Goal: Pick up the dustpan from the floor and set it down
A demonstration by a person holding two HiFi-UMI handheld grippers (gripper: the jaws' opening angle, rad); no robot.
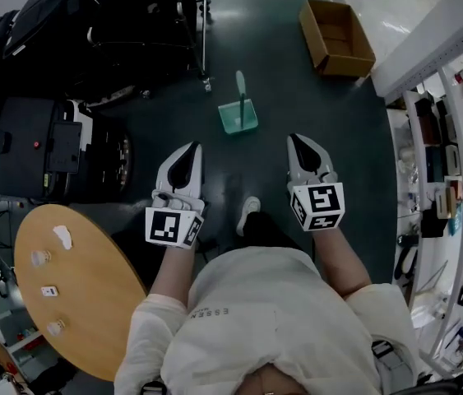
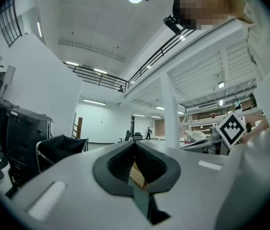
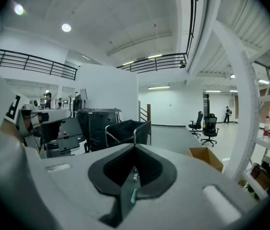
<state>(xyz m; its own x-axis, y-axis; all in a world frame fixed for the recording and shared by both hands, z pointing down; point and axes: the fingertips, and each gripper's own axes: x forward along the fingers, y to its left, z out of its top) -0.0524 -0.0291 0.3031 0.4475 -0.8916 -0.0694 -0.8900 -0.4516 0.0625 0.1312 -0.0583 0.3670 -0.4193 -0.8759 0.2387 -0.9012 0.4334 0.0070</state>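
Head view showed the left claw and right claw both closed and empty, while the green dustpan sat farther off on the floor, so gripping its handle probably needed a claw opened first.

We're in a big open lab or workshop hall here: a high white ceiling with a railed mezzanine running along it, and office chairs out on the wide floor. Metal shelving stands packed with gear, with black equipment carts, a cardboard box and a round wooden table nearby.
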